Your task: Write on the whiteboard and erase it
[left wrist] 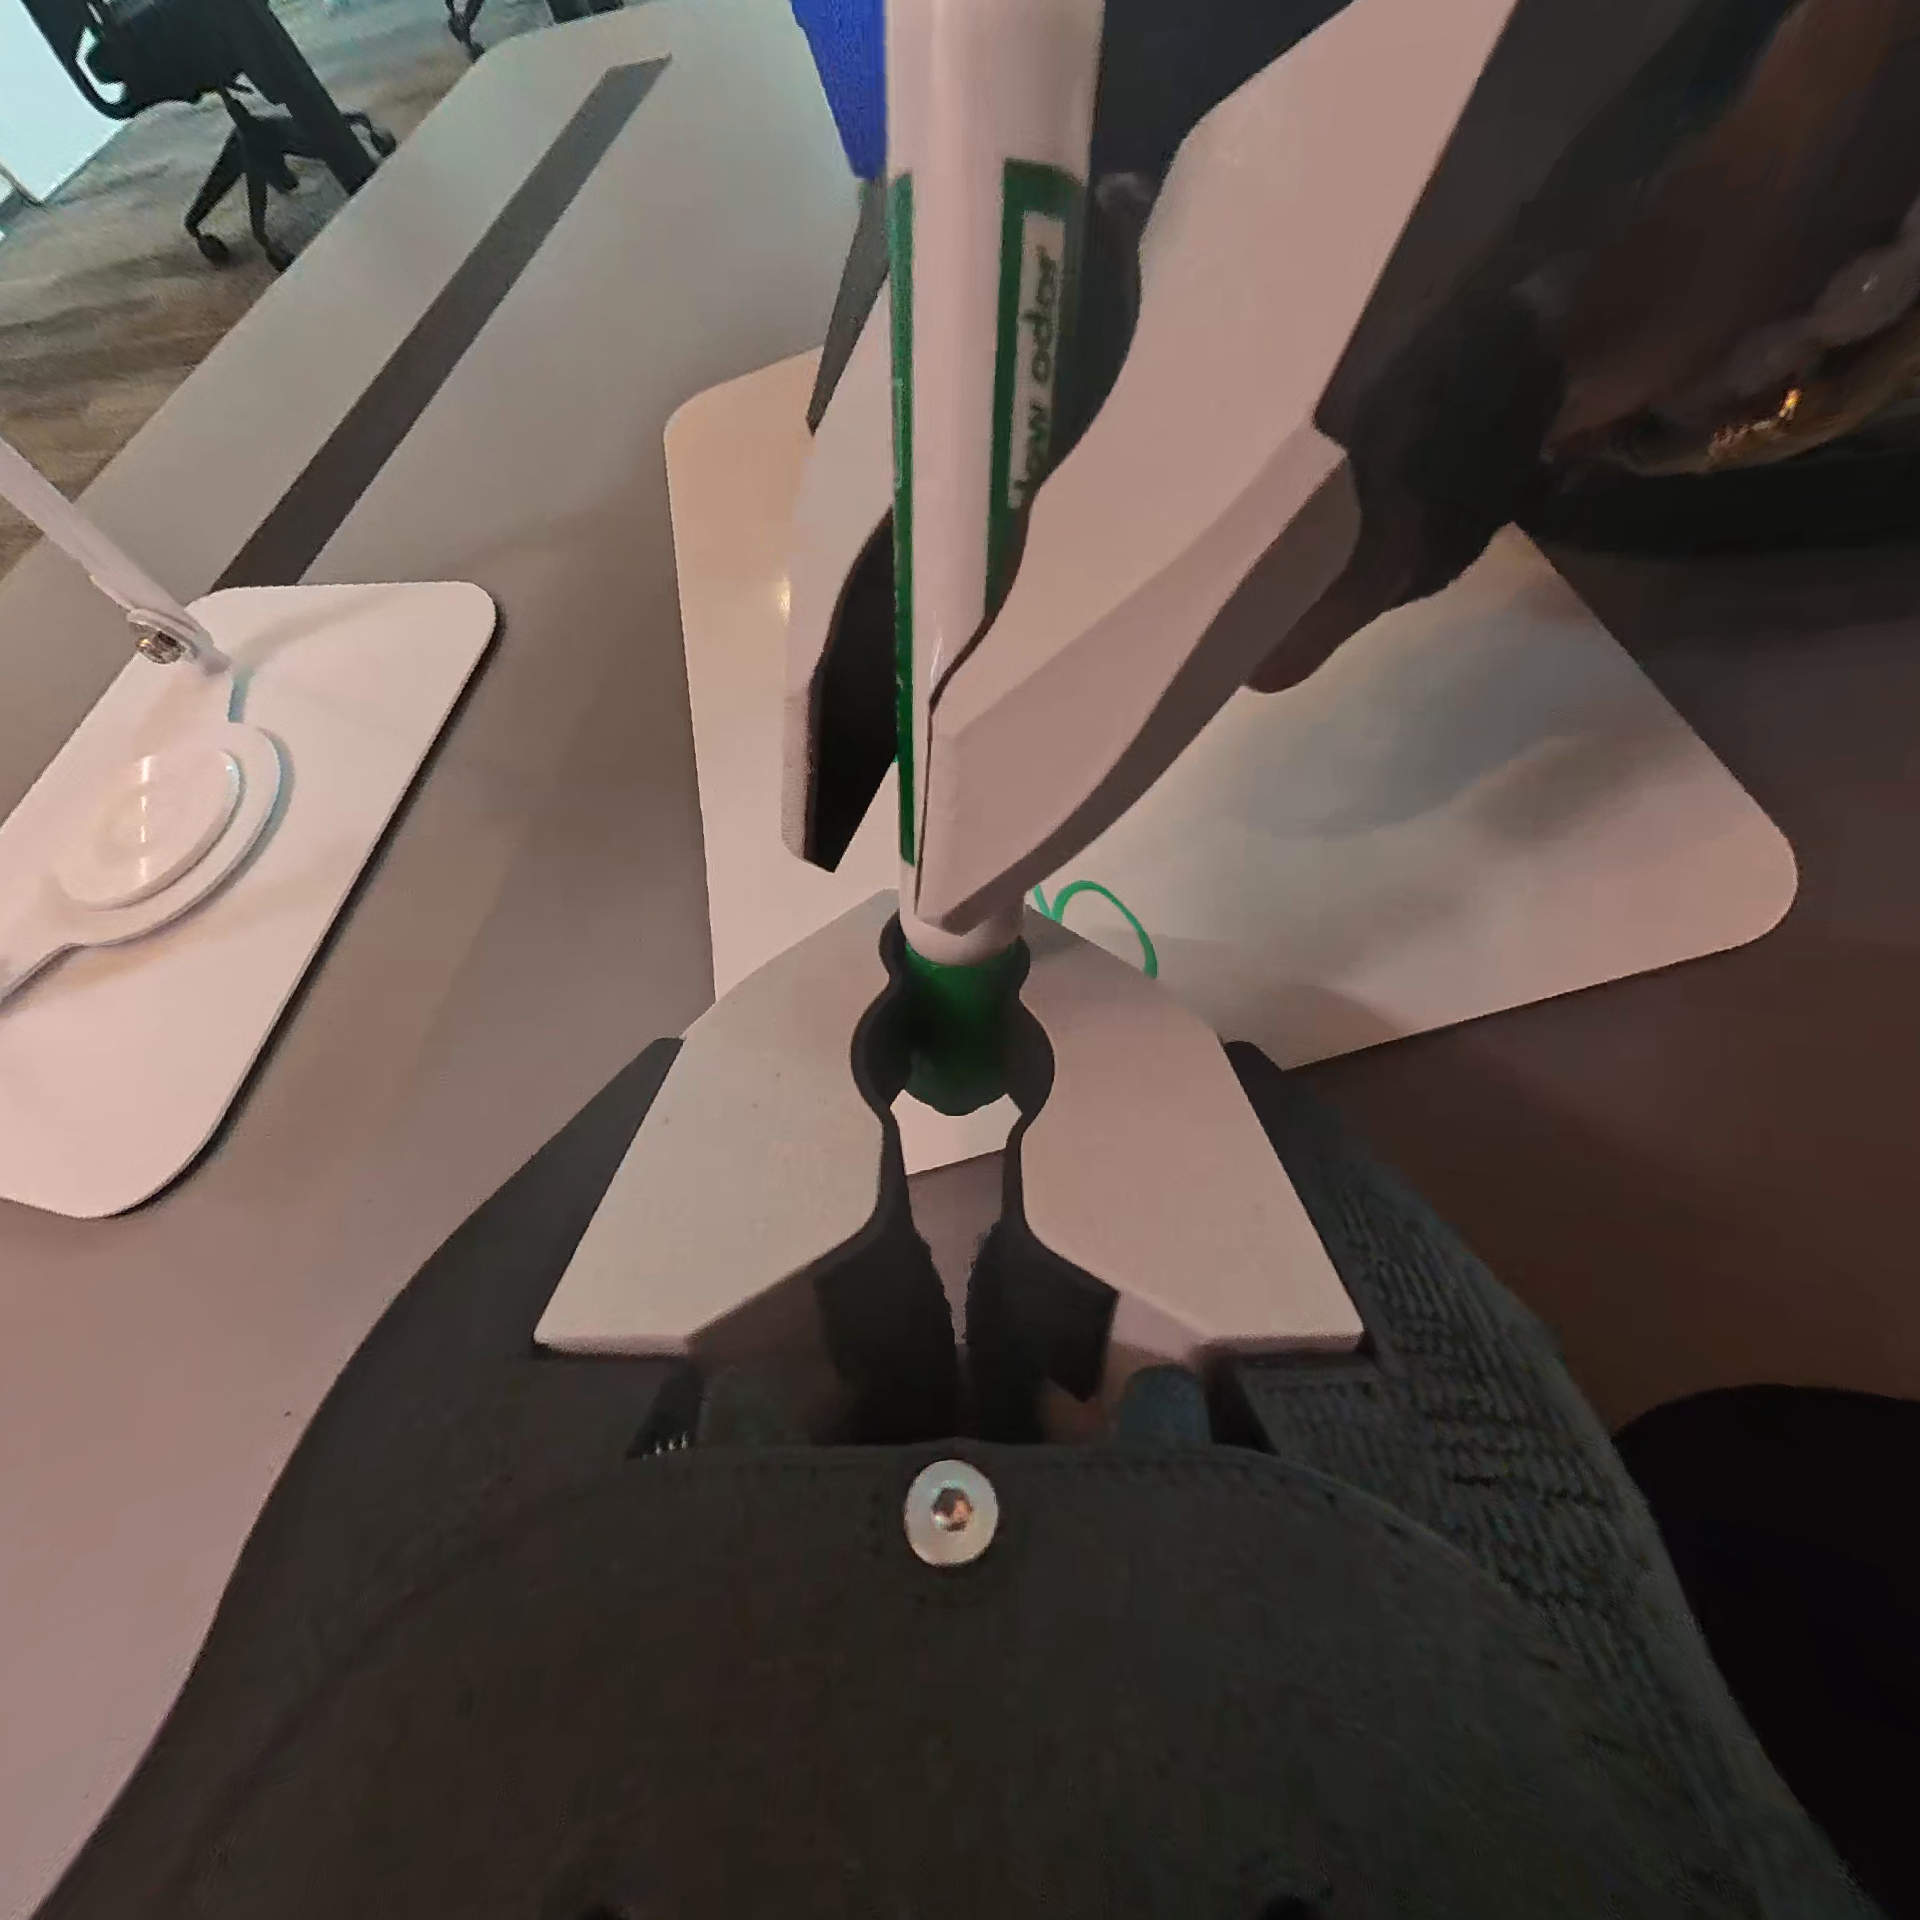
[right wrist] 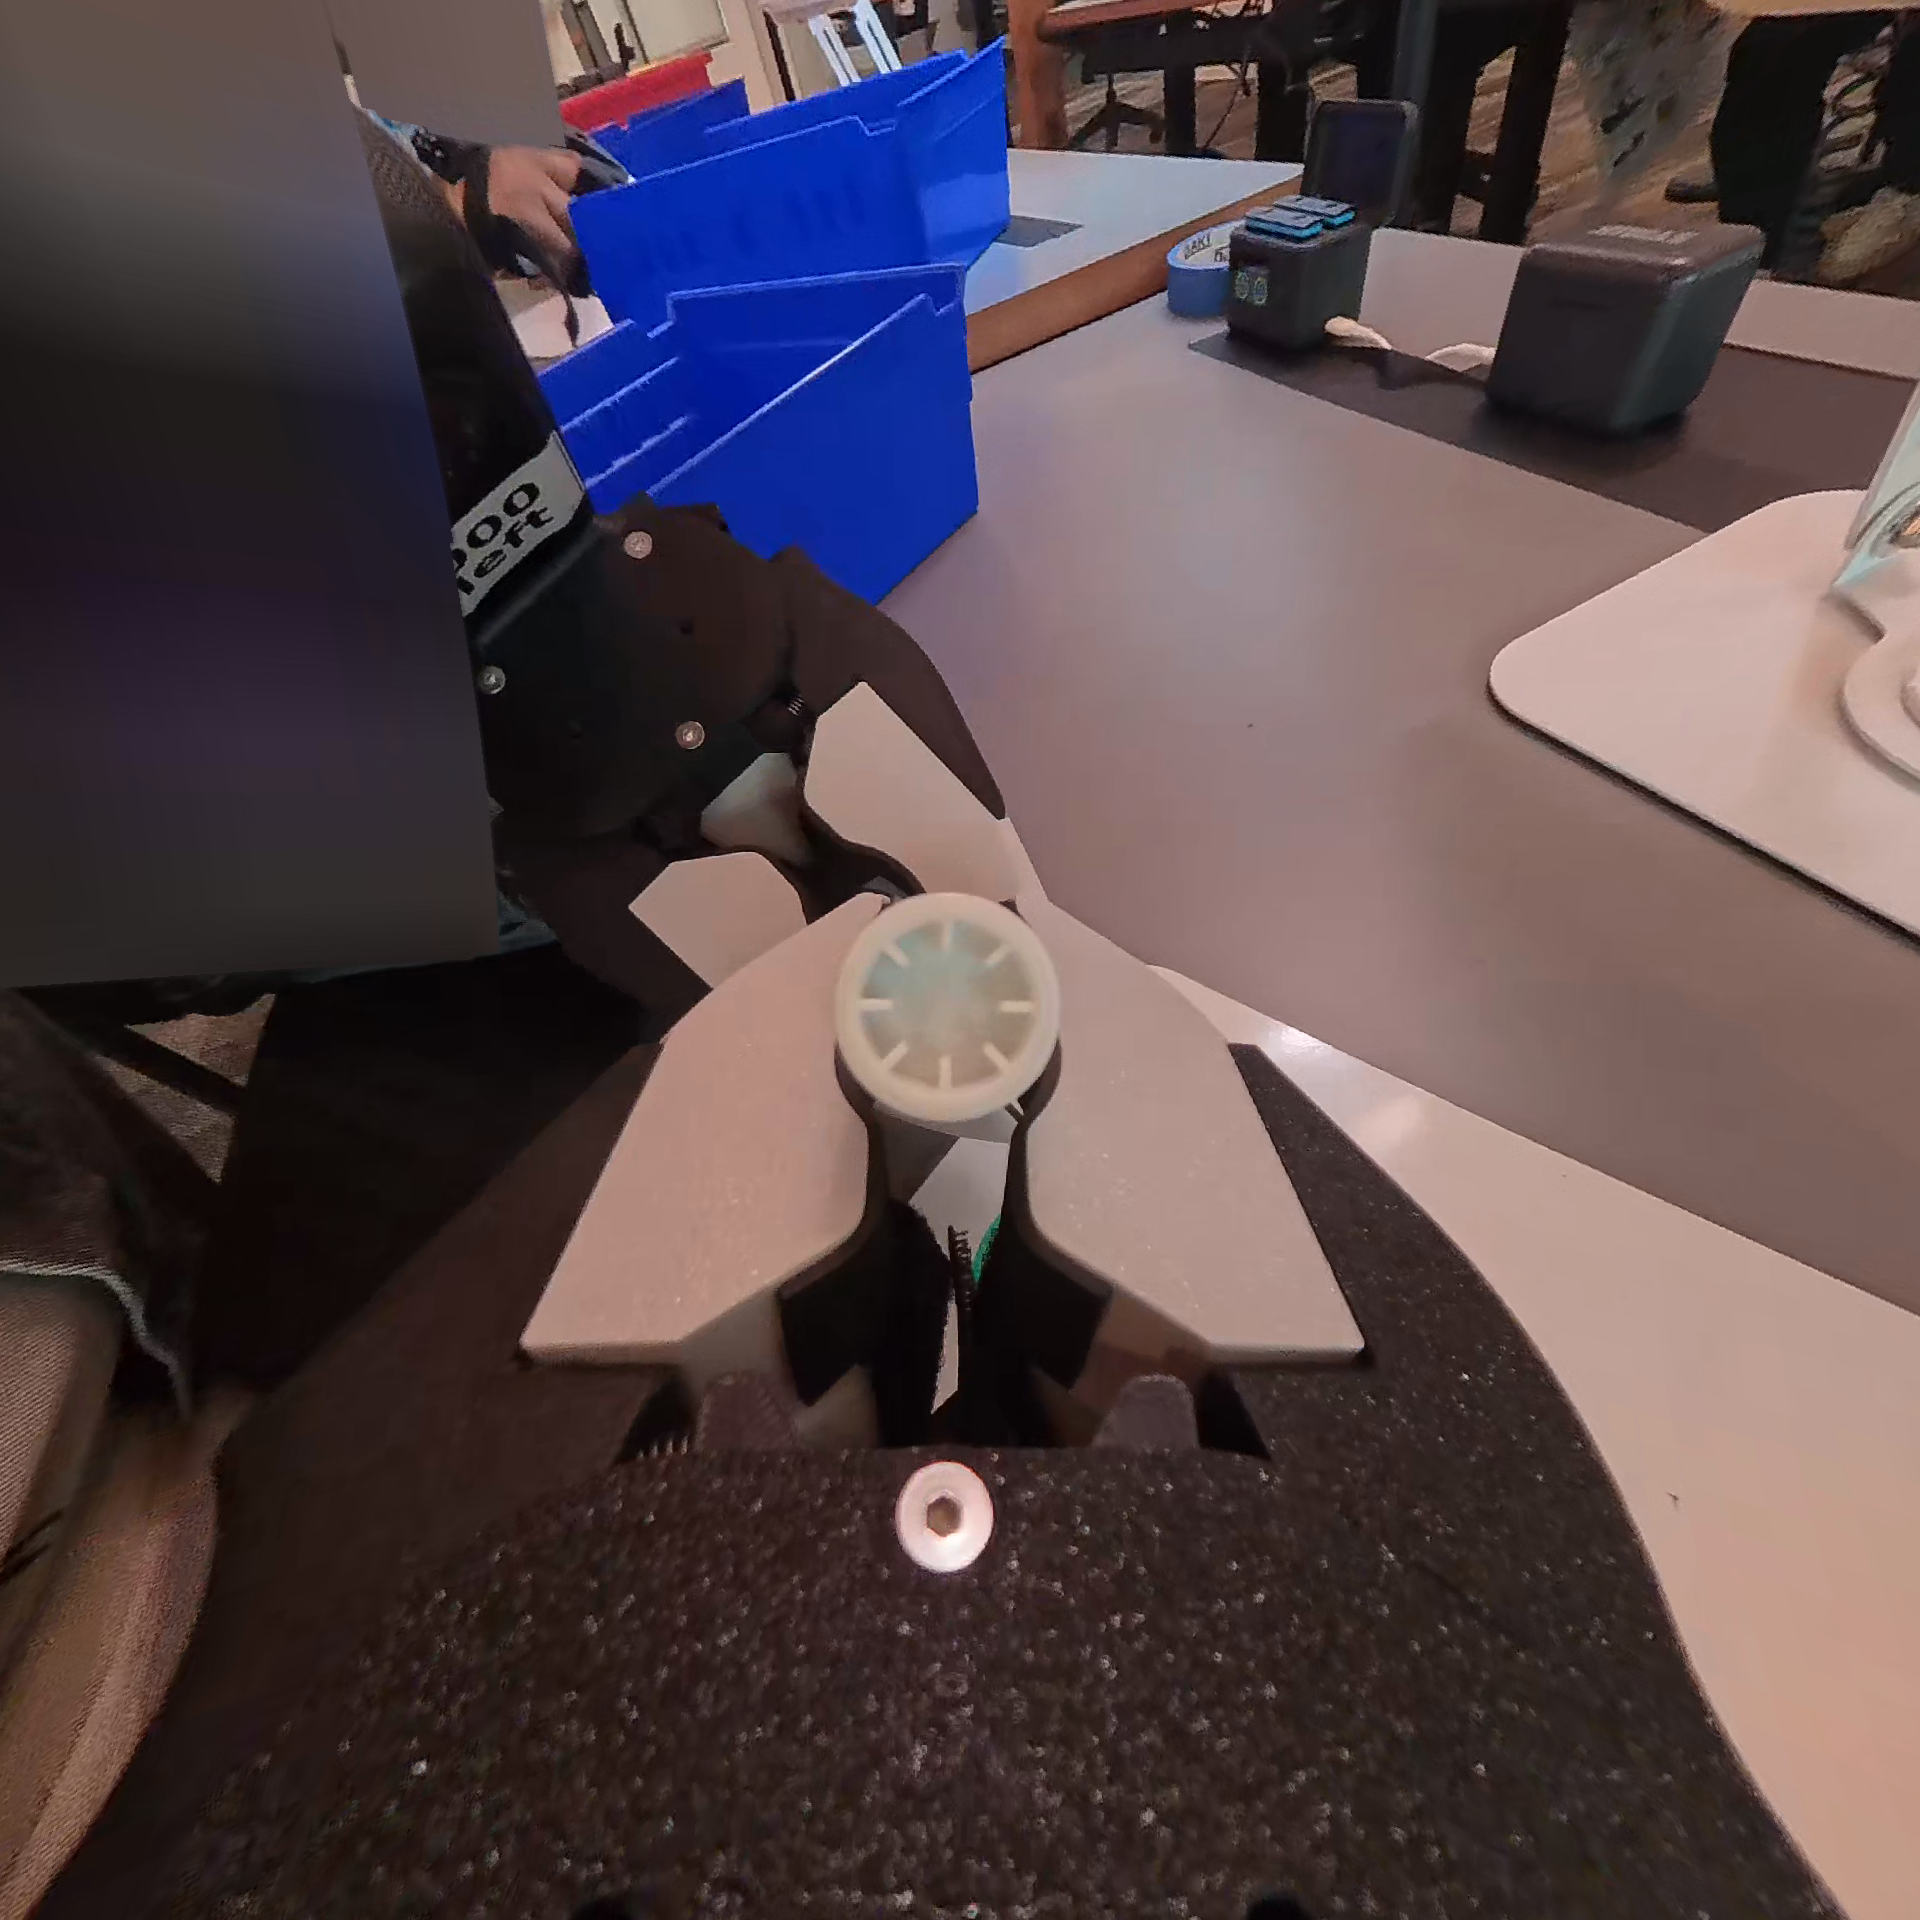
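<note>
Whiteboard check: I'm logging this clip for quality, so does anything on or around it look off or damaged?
Nothing looks damaged. A green scribble sits on the whiteboard, and both grippers hold one marker: left gripper on its green cap, right gripper on the barrel.

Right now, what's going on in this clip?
A person works two handheld grippers on one green marker. The right gripper clamps its white barrel; the left gripper is shut on the green cap at its lower end. A green scribble already shows on the small whiteboard beneath.
</note>
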`<state>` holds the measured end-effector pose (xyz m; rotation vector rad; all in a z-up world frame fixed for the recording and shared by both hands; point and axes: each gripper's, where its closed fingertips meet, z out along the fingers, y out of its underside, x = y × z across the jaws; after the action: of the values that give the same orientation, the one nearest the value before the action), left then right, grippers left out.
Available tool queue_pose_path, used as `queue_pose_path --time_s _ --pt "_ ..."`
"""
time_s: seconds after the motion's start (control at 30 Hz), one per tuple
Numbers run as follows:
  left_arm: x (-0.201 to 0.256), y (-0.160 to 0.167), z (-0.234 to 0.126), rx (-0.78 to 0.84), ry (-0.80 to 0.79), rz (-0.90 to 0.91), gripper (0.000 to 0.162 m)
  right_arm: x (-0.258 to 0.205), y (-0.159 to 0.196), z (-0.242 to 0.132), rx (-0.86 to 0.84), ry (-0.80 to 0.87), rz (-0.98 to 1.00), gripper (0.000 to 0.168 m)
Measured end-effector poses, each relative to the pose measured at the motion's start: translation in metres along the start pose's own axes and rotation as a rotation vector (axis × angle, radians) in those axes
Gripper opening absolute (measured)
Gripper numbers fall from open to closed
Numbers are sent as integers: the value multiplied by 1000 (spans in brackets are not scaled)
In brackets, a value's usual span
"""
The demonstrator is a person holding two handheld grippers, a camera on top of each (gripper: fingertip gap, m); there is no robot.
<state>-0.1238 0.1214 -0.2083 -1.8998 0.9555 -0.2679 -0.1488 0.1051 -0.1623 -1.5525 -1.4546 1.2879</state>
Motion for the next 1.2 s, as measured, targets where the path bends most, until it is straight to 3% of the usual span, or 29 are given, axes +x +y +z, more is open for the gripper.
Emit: queue_pose_path --time_s 0.3,0.37,0.4,0.5,0.6,0.7,0.77,0.8,0.83,0.93,1.07,1.2 --pt "15 2 5 12 59 35 13 -9 11 -10 -23 -34 -27 21" --pt "14 2 6 3 36 66 14 -12 8 -20 2 -68 5 41" --pt "13 4 6 -13 26 82 14 -14 4 -27 27 -78 9 43" --pt "19 -3 6 3 30 129 14 -15 0 -43 52 -46 -79 23" --pt "18 -17 4 19 -42 141 18 -18 -5 -55 67 -8 -169 21" --pt "10 -39 -16 46 -188 75 57 -28 -30 -73 226 7 -210 20" --pt "-1 -54 -45 103 -356 -38 98 -39 -72 -107 553 95 -307 21" --pt "-3 -60 -64 158 -432 -86 101 -52 -92 -134 760 155 -398 20" --pt "-3 -66 -84 230 -495 -124 101 -63 -103 -153 869 211 -470 20" --pt "7 -67 -140 303 -627 -136 84 -70 -96 -135 678 213 -465 20" --pt "10 -31 -213 85 -708 -86 64 -86 -71 -114 599 114 -413 20" --pt "7 39 -247 -200 -516 -216 57 -101 -29 -76 375 8 -327 21"
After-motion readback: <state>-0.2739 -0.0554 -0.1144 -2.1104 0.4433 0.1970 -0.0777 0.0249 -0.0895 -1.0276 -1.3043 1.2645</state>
